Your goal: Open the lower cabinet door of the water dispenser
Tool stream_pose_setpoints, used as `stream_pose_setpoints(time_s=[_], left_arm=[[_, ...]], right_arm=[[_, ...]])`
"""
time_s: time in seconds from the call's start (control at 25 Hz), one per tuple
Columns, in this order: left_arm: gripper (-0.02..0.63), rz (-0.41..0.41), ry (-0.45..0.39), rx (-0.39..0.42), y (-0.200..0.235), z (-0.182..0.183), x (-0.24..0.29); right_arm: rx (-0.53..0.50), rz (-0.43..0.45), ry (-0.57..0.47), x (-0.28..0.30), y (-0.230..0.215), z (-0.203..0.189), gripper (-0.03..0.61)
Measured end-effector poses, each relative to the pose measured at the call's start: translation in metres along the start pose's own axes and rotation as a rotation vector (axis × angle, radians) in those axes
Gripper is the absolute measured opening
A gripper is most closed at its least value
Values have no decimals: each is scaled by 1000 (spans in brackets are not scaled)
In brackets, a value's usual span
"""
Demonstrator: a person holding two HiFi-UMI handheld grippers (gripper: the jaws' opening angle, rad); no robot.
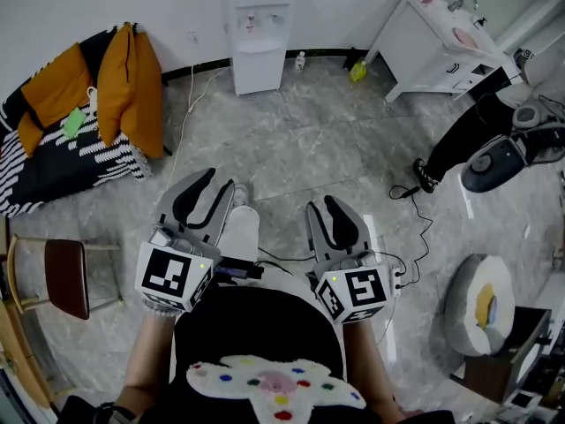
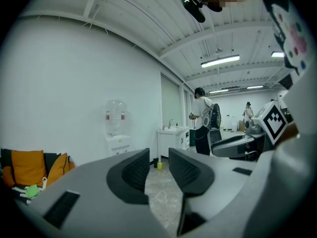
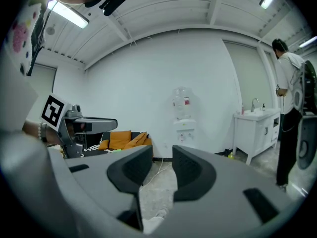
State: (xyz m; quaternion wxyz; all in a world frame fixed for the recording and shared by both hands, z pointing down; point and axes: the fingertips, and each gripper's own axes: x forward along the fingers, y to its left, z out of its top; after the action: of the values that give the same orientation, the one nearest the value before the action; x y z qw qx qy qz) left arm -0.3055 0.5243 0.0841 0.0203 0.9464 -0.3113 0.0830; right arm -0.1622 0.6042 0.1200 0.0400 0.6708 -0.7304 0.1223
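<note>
Two empty tools, left tool (image 1: 216, 186) and right tool (image 1: 326, 208), both narrowly parted. The water dispenser (image 1: 260, 25) stands at the far edge of the floor (image 1: 291, 148), well apart. We should walk close first, then hook its lower cabinet door (image 1: 259, 71).

**Water dispenser** (image 1: 259, 25): white, freestanding, upright on the grey marbled floor (image 1: 300, 148), its back against the white wall (image 1: 177, 7). It carried a clear bottle (image 3: 182, 97) on top, with two taps (image 1: 250, 22) below. **Lower cabinet door** (image 1: 259, 71): plain white panel, shut, facing the room.
</note>
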Motion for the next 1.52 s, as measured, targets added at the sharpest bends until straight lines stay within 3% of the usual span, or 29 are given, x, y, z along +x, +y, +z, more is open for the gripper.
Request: stream_pose_setpoints(time_s=[0.48, 0.76, 1.52], left_arm=[[118, -43, 11, 17, 36, 1, 67], [118, -75, 65, 7, 90, 3, 134], [118, -99, 15, 29, 241, 47, 305]], right_arm=[[22, -44, 32, 56, -33, 5, 107], [34, -65, 76, 132, -57, 24, 107], [31, -45, 103, 352, -109, 91, 107]])
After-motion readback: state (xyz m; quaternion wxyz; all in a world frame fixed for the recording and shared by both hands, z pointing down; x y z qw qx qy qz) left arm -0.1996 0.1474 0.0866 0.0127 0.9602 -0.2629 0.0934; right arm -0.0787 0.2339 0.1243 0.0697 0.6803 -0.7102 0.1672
